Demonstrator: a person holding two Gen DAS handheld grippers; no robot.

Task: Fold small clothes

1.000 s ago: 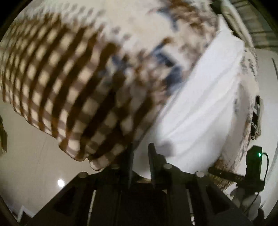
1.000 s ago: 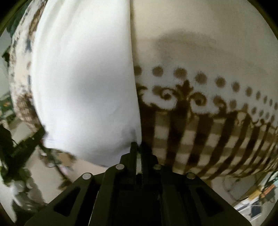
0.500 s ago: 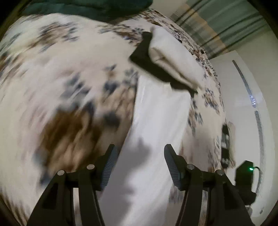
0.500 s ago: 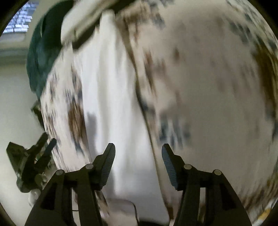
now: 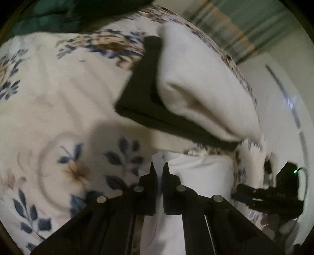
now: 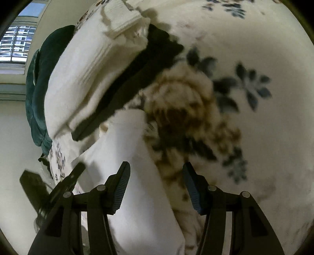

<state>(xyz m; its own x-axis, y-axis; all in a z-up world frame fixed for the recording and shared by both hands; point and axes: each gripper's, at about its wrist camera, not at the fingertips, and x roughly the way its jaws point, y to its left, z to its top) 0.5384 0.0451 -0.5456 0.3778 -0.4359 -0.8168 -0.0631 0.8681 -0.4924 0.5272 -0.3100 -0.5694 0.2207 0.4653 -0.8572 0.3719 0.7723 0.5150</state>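
Observation:
A white garment lies in a long strip on the floral bedspread. My left gripper is shut on the far corner of this white garment. The garment also shows in the right wrist view, running under my right gripper, which is open with its jaws wide apart just above the cloth. Beyond the strip lies a stack: a folded cream garment on a folded black garment. The stack also shows in the right wrist view, cream on black.
A dark green blanket lies at the far end of the bed, also in the left wrist view. The bed edge and pale floor lie to the right. A window is at the upper left. The other gripper shows at lower right.
Both grippers let go of the white garment's near edge and moved forward over the bed. The left gripper then closed on the garment's far corner; the right stays open.

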